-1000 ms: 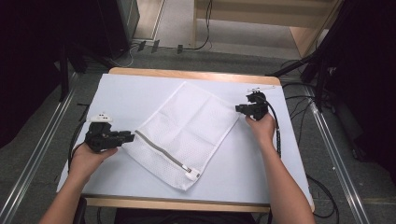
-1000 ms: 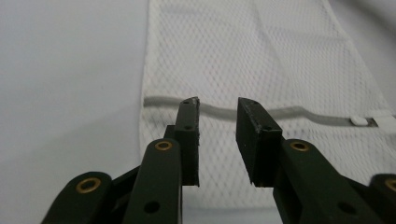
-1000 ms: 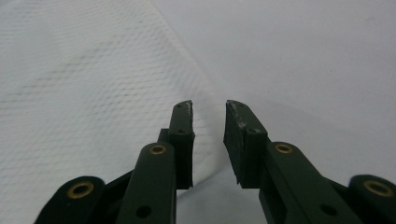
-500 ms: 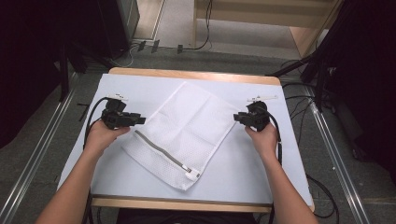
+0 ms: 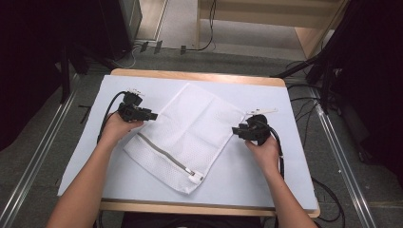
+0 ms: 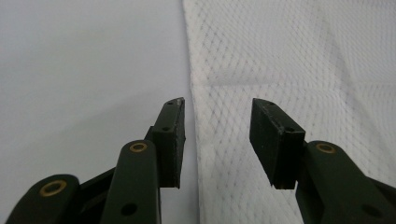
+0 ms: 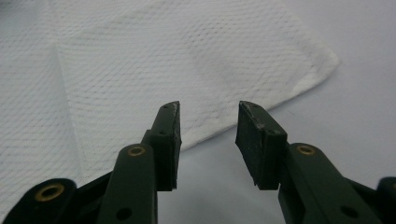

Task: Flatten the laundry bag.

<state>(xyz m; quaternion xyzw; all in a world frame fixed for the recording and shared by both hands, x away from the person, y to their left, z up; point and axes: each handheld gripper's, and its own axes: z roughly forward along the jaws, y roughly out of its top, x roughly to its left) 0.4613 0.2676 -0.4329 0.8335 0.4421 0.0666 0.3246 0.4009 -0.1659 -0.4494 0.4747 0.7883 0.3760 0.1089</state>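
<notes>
A white mesh laundry bag [image 5: 190, 128] lies flat and slantwise on the pale table [image 5: 247, 180], with its grey zipper [image 5: 164, 154] toward the front. My left gripper [image 5: 148, 115] sits at the bag's upper left edge. Its jaws have just been opening, and they now stand apart over the bag's edge [image 6: 289, 56] without pinching it. The left gripper [image 6: 218, 102] is open. My right gripper [image 5: 237, 130] is at the bag's right edge, and its jaws have also just been opening. The right gripper [image 7: 208, 106] is open, with the mesh bag [image 7: 163, 51] just ahead and nothing pressed between the pads.
The table has a wooden rim [image 5: 199, 76] at the back. Black cables [image 5: 328, 190] trail off its right side. Metal rails [image 5: 38, 156] run along the floor to the left, and dark equipment stands at both sides.
The left hand has moved from the table's front left up to the bag's upper left edge. The right hand has come from the bag's far right corner toward the front along its right edge.
</notes>
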